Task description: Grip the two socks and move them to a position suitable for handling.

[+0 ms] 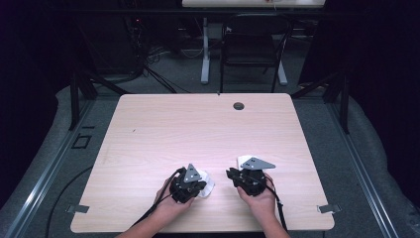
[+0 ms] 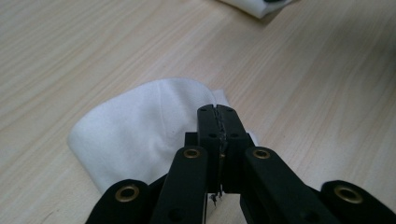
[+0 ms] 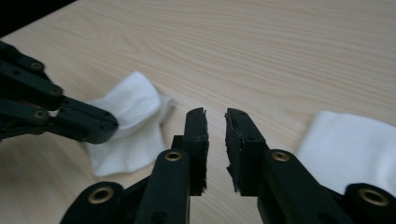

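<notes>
Table [image 1: 163,124]: pale wood | left tool [image 2: 218,112]: clamped on white cloth [image 2: 135,126] | right tool [image 3: 215,116]: narrowly apart

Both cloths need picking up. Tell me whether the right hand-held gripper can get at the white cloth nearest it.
Probably yes: the right hand-held gripper has its jaws slightly apart and empty, and the white cloth lies just beside them on the table, with nothing between.

- We see the left gripper [image 1: 189,182] touching a white cloth [image 1: 208,184] on the wooden table [image 1: 198,129].
- We see the right gripper [image 1: 247,176] beside a second white cloth [image 1: 243,161].
</notes>
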